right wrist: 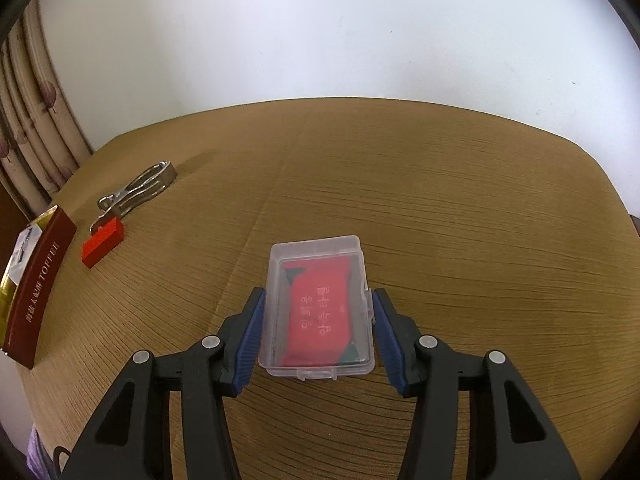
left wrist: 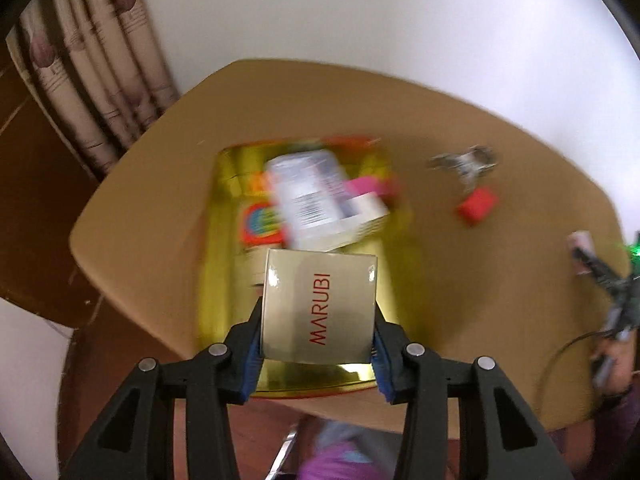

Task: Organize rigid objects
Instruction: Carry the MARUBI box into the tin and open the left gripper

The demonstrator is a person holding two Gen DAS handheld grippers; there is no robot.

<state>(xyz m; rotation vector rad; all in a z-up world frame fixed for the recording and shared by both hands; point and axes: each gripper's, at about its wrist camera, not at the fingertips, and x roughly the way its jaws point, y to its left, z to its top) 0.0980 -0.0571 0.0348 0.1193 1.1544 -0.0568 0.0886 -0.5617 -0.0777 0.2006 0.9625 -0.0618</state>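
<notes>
Both grippers are built alike. The left gripper (left wrist: 318,320) has two black plastic fingers (left wrist: 244,344) shaped as open triangular frames, each lined inside with a ribbed blue pad (left wrist: 251,360), and four round silver pivot pins (left wrist: 218,349) sit in a row across the linkage. The right gripper (right wrist: 318,320) shows the same black frames, blue pads (right wrist: 248,344) and silver pins (right wrist: 427,341). Below the left gripper, purple clothing (left wrist: 340,460) shows, blurred.

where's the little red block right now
The little red block lies on the wooden table, at the left of the right wrist view. It sits just in front of the metal clip, between the toffee box and the clear plastic case.
</notes>
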